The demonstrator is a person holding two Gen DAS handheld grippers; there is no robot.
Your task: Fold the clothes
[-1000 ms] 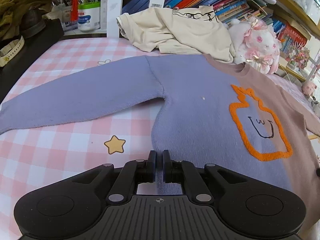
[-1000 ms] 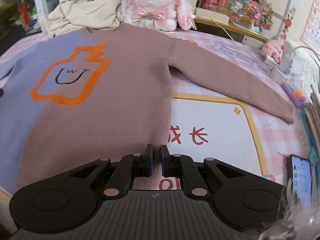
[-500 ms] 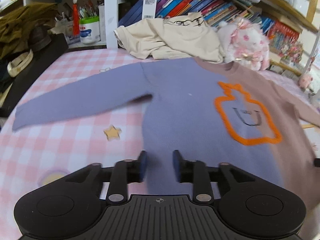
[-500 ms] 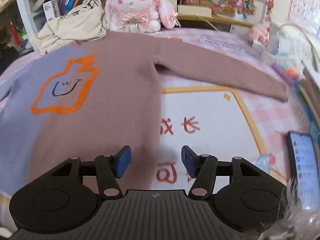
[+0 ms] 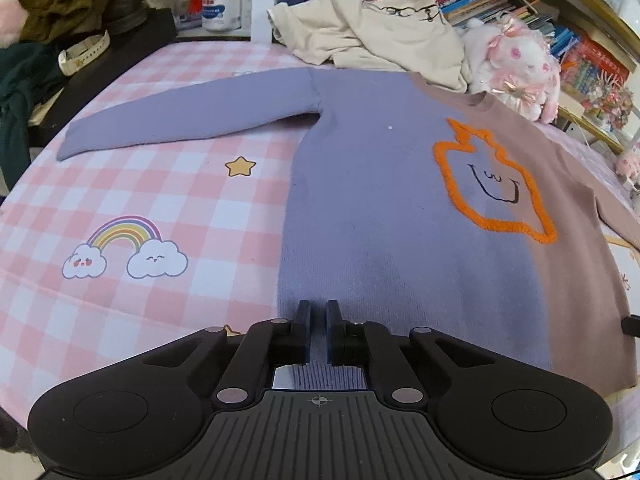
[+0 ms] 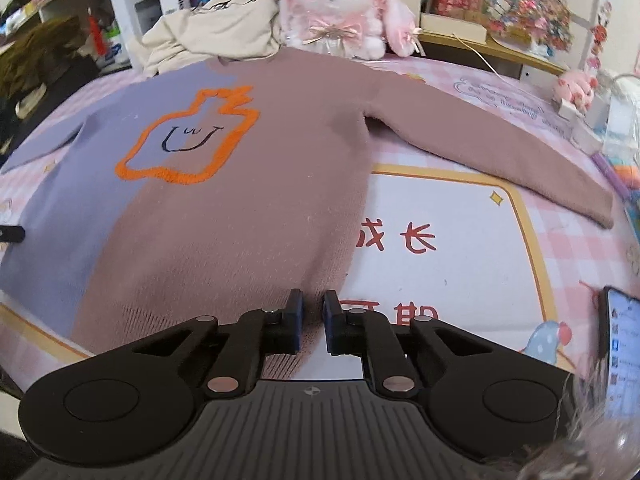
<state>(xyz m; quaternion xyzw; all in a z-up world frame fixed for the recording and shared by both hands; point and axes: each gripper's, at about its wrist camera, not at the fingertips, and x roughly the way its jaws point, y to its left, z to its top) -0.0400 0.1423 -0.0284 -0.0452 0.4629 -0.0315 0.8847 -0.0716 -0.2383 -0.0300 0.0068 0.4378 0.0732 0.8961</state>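
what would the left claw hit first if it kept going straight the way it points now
Most likely the sweater itself: the left claw, shut on its purple hem, points down at the lilac body panel lying flat on the checked bedsheet. Depth is unclear.

A sweater point(image 5: 384, 216) lies flat, split lengthwise into two plain colours: lavender purple at 9 o'clock, dusty mauve-brown at 3 o'clock. An orange fuzzy outline point(image 5: 496, 184) with a thin black smiling face sits across the colour seam. The cover point(image 5: 132, 184) beneath is pink-and-white checked, printed with a yellow star point(image 5: 240, 166) at 10 o'clock and a pastel rainbow point(image 5: 124, 254) between white clouds at 8 o'clock. A cream garment point(image 5: 376, 36) and a white-and-pink plush rabbit point(image 6: 340, 8) lie at 12 o'clock.
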